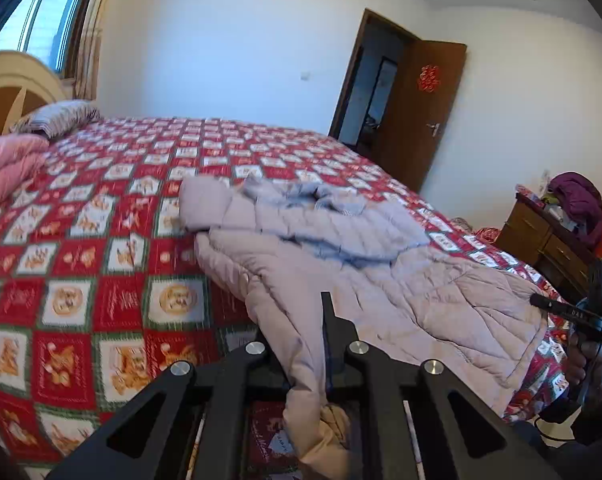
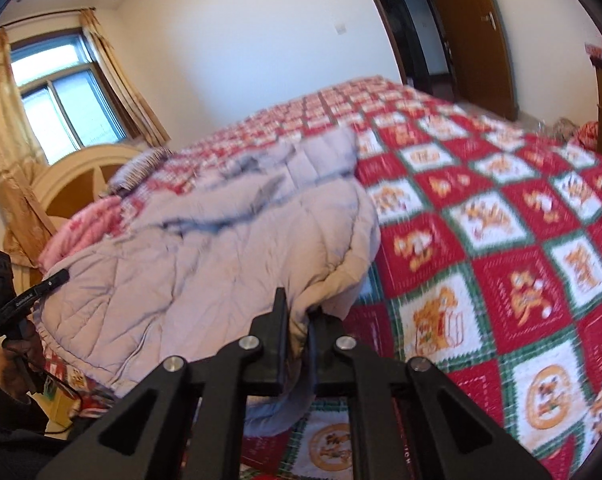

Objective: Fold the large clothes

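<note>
A pale lilac quilted padded coat (image 1: 381, 280) is spread on a bed covered by a red, white and green patchwork quilt with orange cartoon squares (image 1: 81, 280), its hem end hanging over the near edge of the bed and its hood end lying toward the middle of the quilt. In the left wrist view the black left gripper (image 1: 327, 344) is seen with its jaws pressed together on a fold of the coat's hem, the fabric bunched and drooping below the fingers over the near edge. In the right wrist view the black right gripper (image 2: 297, 320) is likewise clamped on the coat (image 2: 205, 248), a thin ridge of the hem being pinched between its nearly closed jaws. Each gripper is also caught at the margin of the other's view, held by a gloved hand (image 1: 589, 364) (image 2: 15, 364). A folded pink duvet (image 1: 5, 164) and a striped pillow (image 1: 57, 118) are seen at the head edge of the bed, beside a cream and wood headboard (image 1: 13, 88). Beyond the far edge a brown wooden door (image 1: 421, 108) stands open, and a wooden dresser (image 1: 541, 236) carrying a purple garment (image 1: 577, 196) is placed near the foot corner.
</note>
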### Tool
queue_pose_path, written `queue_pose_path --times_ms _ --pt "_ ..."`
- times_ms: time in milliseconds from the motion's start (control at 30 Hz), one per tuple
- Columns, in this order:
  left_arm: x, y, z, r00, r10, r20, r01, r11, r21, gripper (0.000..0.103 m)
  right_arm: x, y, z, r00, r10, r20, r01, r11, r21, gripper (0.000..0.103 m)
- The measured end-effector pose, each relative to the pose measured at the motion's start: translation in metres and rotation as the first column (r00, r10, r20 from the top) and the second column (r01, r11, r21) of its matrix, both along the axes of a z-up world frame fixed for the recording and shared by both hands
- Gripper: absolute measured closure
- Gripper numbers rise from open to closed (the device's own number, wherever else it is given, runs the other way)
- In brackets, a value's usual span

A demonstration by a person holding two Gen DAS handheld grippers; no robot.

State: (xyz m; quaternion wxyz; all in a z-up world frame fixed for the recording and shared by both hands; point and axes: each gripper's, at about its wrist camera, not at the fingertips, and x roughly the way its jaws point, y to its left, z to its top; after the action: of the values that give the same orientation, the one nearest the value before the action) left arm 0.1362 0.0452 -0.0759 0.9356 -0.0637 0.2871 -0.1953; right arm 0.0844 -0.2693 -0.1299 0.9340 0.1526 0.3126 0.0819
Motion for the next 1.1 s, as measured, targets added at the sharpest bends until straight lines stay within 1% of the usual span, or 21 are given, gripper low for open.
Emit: queue_pose_path --times_ms 67,167,200,267,333,400,467,633,667,733,800,867,967,1067,1100 --pt "-0.005 0.003 0.012 1.0 -0.005 0.027 0.005 1.0 -0.01 0.093 -0.005 0.0 0.013 0.999 0.002 0.035 -0.002 1.0 0.003 0.093" --pt "-0.01 0.013 0.028 0.999 -0.004 0.045 0.007 0.998 -0.069 0.094 -0.011 0.0 0.028 0.997 0.007 0.074 -0.008 1.0 0.007 0.093" --pt "-0.012 0.015 0.032 0.999 -0.001 0.053 0.005 0.997 -0.078 0.094 -0.015 0.0 0.035 0.996 0.011 0.092 -0.013 1.0 0.022 0.093" --pt "-0.015 0.017 0.042 0.996 0.0 0.086 0.006 0.998 -0.068 0.094 -0.019 -0.002 0.046 0.992 0.013 0.123 -0.017 0.999 0.035 0.093" --pt "-0.014 0.015 0.047 0.995 -0.003 0.102 0.008 0.999 -0.048 0.094 -0.022 -0.002 0.06 0.987 0.014 0.162 -0.02 0.999 0.038 0.093" --pt "-0.002 0.015 0.049 0.994 0.004 0.113 -0.001 1.0 -0.026 0.094 -0.017 -0.001 0.073 0.98 0.012 0.199 -0.018 0.999 0.029 0.093" --pt "0.018 0.017 0.048 0.994 0.016 0.112 -0.014 1.0 -0.025 0.094 -0.007 0.001 0.081 0.976 0.016 0.218 -0.019 1.0 0.01 0.093" --pt "0.074 0.024 0.049 0.994 0.023 0.107 -0.017 0.998 -0.059 0.093 0.048 0.01 0.093 0.969 0.006 0.247 -0.006 1.0 0.0 0.093" --pt "0.087 0.022 0.049 0.995 0.019 0.097 -0.013 0.998 -0.062 0.092 0.056 0.01 0.094 0.968 0.004 0.25 -0.003 1.0 -0.003 0.093" --pt "0.115 0.019 0.049 0.996 0.013 0.085 -0.007 0.997 -0.074 0.089 0.086 0.014 0.098 0.968 -0.01 0.251 0.015 1.0 -0.017 0.093" --pt "0.141 0.017 0.048 0.998 0.015 0.059 -0.01 0.997 -0.072 0.087 0.111 0.015 0.1 0.968 -0.018 0.252 0.026 0.999 -0.031 0.093" --pt "0.163 0.019 0.045 0.999 0.04 0.019 -0.038 0.996 -0.08 0.085 0.134 0.013 0.101 0.969 -0.028 0.245 0.039 0.998 -0.039 0.093" --pt "0.192 0.023 0.042 0.997 0.08 0.006 -0.079 0.989 -0.121 0.08 0.174 0.014 0.101 0.972 -0.052 0.231 0.07 0.995 -0.069 0.093" --pt "0.224 0.024 0.038 0.995 0.097 -0.021 -0.099 0.983 -0.153 0.072 0.209 0.012 0.096 0.973 -0.086 0.215 0.108 0.99 -0.093 0.093" --pt "0.233 0.025 0.037 0.994 0.103 -0.03 -0.106 0.98 -0.169 0.066 0.223 0.012 0.093 0.972 -0.105 0.211 0.129 0.986 -0.107 0.093"
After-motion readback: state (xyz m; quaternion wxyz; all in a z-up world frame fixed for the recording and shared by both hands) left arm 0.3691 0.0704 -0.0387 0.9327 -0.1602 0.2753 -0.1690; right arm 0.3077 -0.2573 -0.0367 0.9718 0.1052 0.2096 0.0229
